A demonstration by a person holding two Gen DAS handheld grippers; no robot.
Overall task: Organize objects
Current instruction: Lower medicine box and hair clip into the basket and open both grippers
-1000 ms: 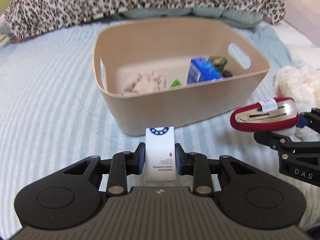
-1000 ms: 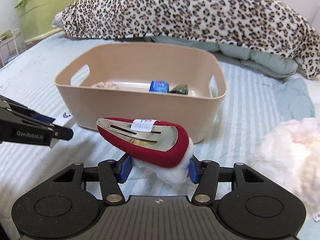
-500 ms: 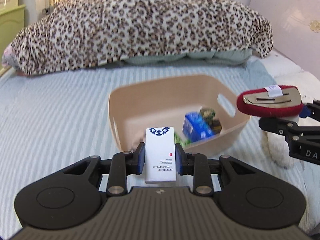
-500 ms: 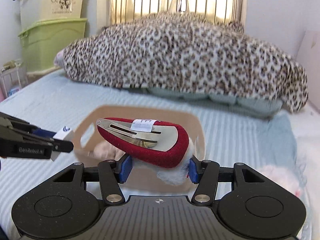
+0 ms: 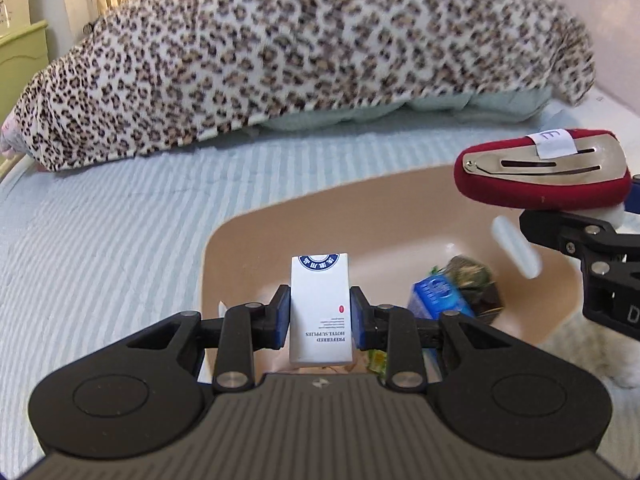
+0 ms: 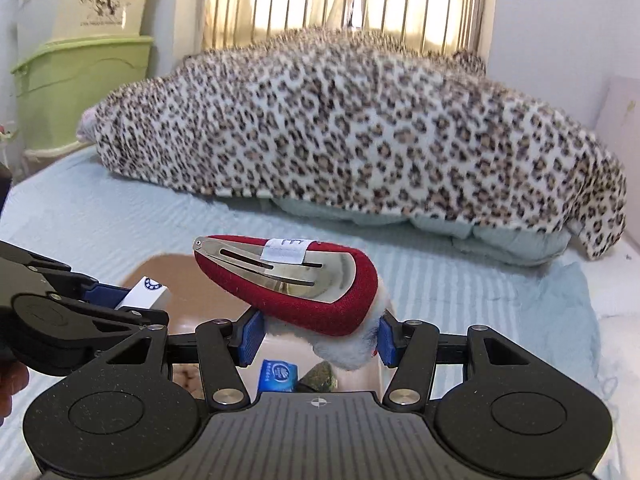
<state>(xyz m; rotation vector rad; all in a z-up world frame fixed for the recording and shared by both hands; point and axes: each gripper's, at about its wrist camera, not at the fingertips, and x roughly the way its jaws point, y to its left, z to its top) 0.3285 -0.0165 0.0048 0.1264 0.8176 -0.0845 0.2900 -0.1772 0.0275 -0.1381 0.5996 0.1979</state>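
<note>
My left gripper [image 5: 320, 316] is shut on a small white hotel-supplies box [image 5: 320, 308] and holds it over the beige plastic basket [image 5: 224, 240]. My right gripper [image 6: 320, 336] is shut on a big red hair clip [image 6: 296, 280] with white fluff and a metal snap, also above the basket [image 6: 160, 264]. The clip shows at the right of the left wrist view [image 5: 540, 172]. The white box shows at the left of the right wrist view [image 6: 146, 290]. A blue packet [image 5: 438, 294] and a dark green packet [image 5: 470, 276] lie in the basket.
The basket stands on a bed with a light blue striped cover [image 5: 100, 220]. A leopard-print blanket [image 5: 300, 48] lies heaped behind it. Green storage bins [image 6: 80, 64] stand at the far left. White fluffy stuff [image 5: 580, 344] lies right of the basket.
Both grippers have risen and moved forward over the basket, each still holding its object. The basket now sits low and close under them.
</note>
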